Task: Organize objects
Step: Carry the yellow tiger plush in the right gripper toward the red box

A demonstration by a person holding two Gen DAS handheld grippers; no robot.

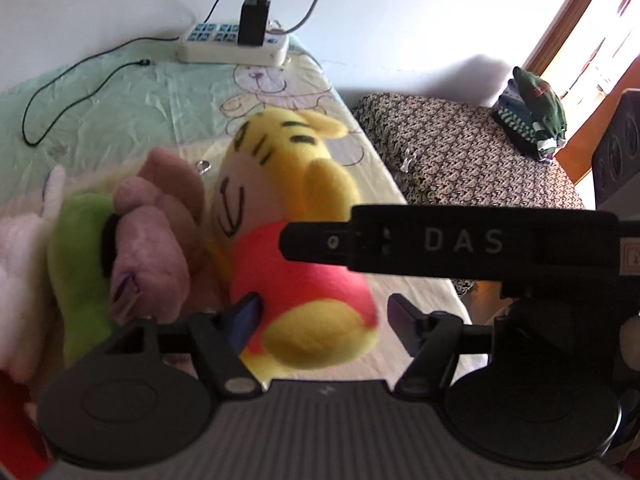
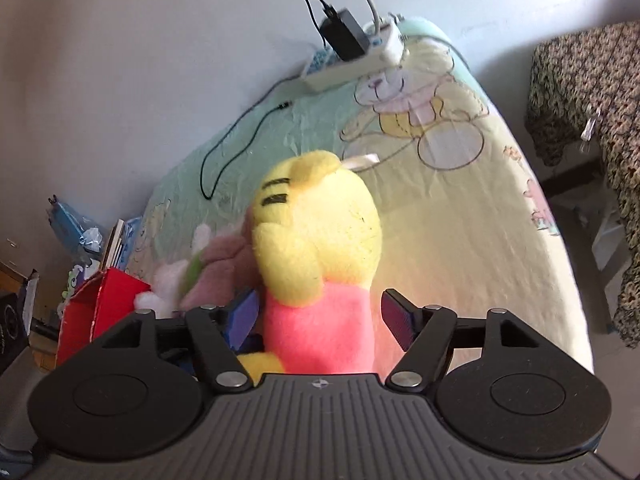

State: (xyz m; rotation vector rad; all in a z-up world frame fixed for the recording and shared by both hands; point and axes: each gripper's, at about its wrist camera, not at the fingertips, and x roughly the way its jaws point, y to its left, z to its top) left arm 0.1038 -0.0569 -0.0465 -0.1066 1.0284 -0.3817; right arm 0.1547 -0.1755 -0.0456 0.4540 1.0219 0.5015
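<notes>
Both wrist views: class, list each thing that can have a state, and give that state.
Yellow tiger plush: between the right gripper's open jaws, not squeezed.
Left gripper: open, around the plush's legs.
Power strip: black adapter plugged in.
Red box: open.

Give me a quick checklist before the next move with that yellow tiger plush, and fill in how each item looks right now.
1. Yellow tiger plush sits between the right gripper fingers: ok.
2. Right gripper pads pressing the plush: not ok; a gap shows on one side.
3. Left gripper around the plush's lower body: ok, but contact cannot tell.
4. Purple plush and green plush free of the tiger: not ok, they lean against it.
5. Red box open to receive toys: cannot tell.
6. Black cable clear of the plush: ok.
</notes>
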